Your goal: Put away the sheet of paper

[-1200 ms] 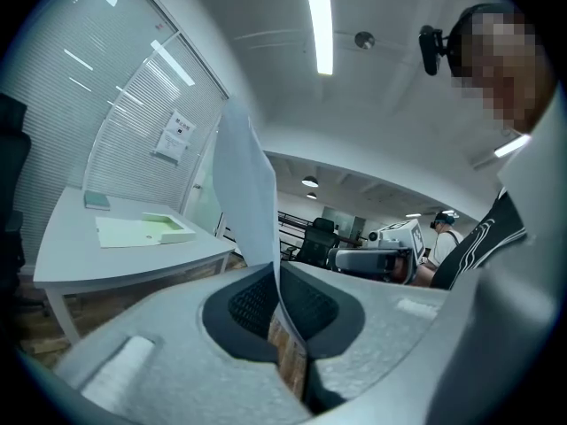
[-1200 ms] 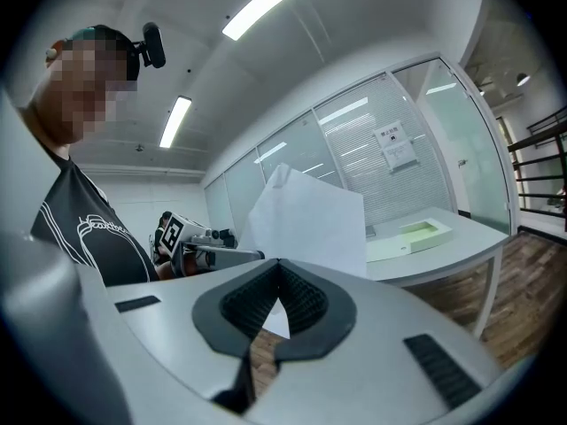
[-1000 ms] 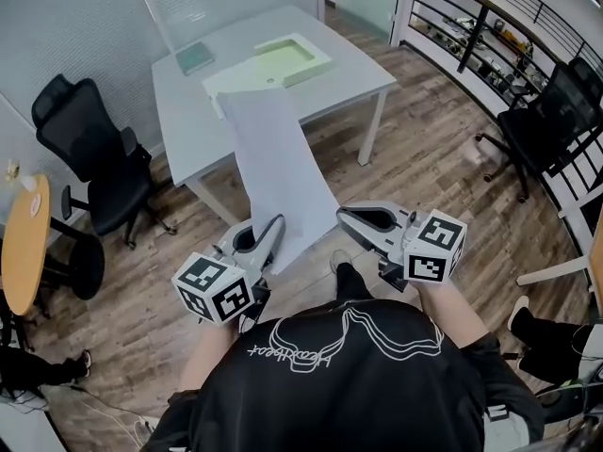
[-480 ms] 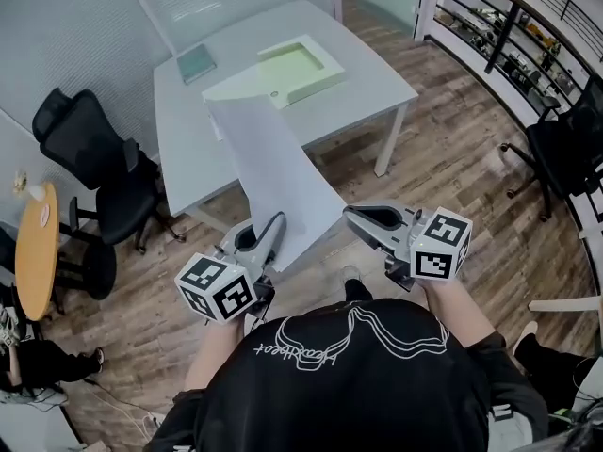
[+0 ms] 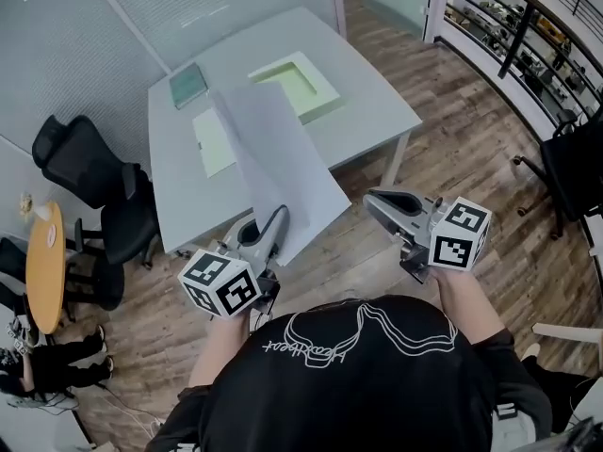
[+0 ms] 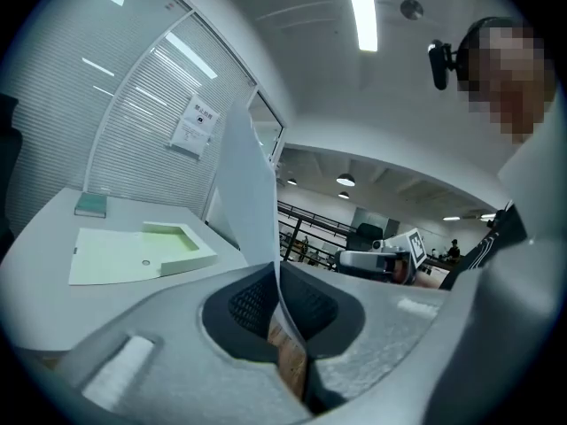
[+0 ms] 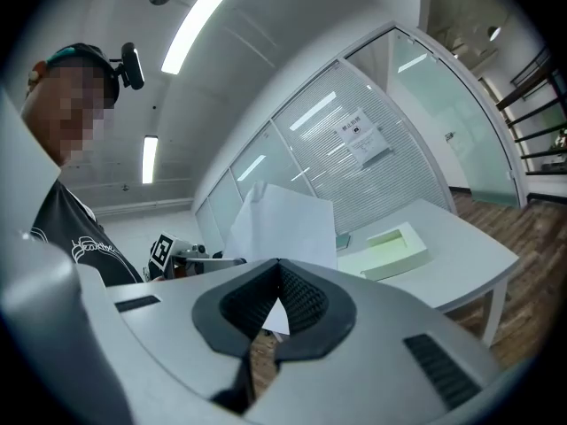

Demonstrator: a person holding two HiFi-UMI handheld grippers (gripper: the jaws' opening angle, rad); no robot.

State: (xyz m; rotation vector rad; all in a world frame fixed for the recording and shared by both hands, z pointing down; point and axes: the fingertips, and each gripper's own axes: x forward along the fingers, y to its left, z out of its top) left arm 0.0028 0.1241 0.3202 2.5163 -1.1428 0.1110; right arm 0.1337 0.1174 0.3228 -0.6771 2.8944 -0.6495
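A white sheet of paper [image 5: 278,163] stands up and leans toward the white table [image 5: 377,102]. My left gripper [image 5: 275,226] is shut on its lower edge. In the left gripper view the sheet [image 6: 244,197] rises straight out of the closed pads [image 6: 257,304]. My right gripper [image 5: 379,203] hovers to the right of the sheet, shut, with nothing in it. In the right gripper view the sheet [image 7: 283,224] is ahead and apart from the jaws. An open pale green tray [image 5: 303,81] with a flat flap [image 5: 214,141] lies on the table.
A teal book [image 5: 188,84] lies at the table's far left corner. Black office chairs stand at the left [image 5: 89,172] and at the right [image 5: 577,172]. A round orange table [image 5: 45,266] is at the far left, and a railing [image 5: 528,26] runs along the back right. Wood floor lies underfoot.
The view has shifted: the table now lies closer and more to the left. The left gripper still holds the sheet. The right gripper has drifted a little to the right.
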